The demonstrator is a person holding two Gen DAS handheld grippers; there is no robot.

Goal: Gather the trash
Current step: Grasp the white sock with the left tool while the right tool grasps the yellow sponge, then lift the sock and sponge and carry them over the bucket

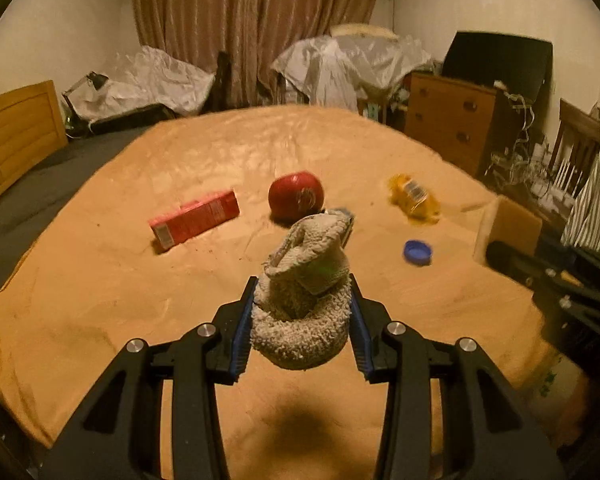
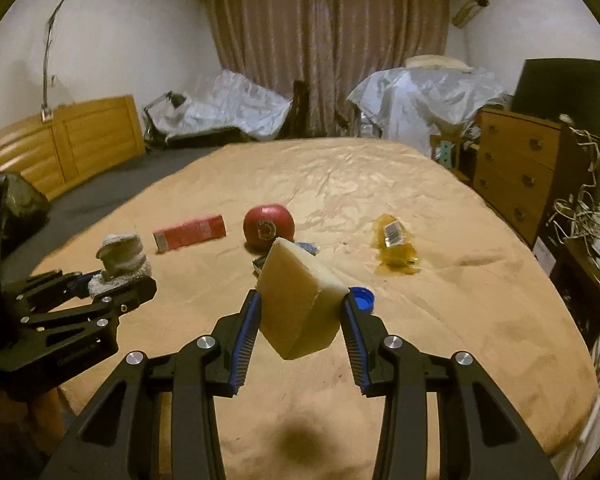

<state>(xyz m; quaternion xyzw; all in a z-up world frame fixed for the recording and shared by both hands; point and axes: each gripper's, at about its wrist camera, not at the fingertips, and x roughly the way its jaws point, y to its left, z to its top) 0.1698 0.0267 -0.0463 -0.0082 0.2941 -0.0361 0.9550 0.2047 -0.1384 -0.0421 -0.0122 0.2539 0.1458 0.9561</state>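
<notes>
My left gripper (image 1: 303, 280) is shut on a grey fuzzy sock (image 1: 300, 320), lifted above the tan bedspread (image 1: 100, 300); the same sock (image 2: 120, 260) shows at the left of the right wrist view. Lifted over the bed too, my right gripper (image 2: 300, 296) is shut on a pale yellow foam block (image 2: 296, 304). On the spread lie a red carton (image 1: 196, 220), a red ball (image 1: 296, 196), a crumpled yellow wrapper (image 1: 414, 200) and a blue bottle cap (image 1: 418, 252). A small blue thing (image 2: 306, 247) is partly hidden behind the block.
A wooden headboard (image 2: 80, 140) borders the bed's left side and a wooden dresser (image 2: 516, 176) with tangled cables (image 2: 580, 216) stands on the right. Plastic-covered furniture (image 2: 420, 92) and a curtain (image 2: 328, 48) fill the far wall.
</notes>
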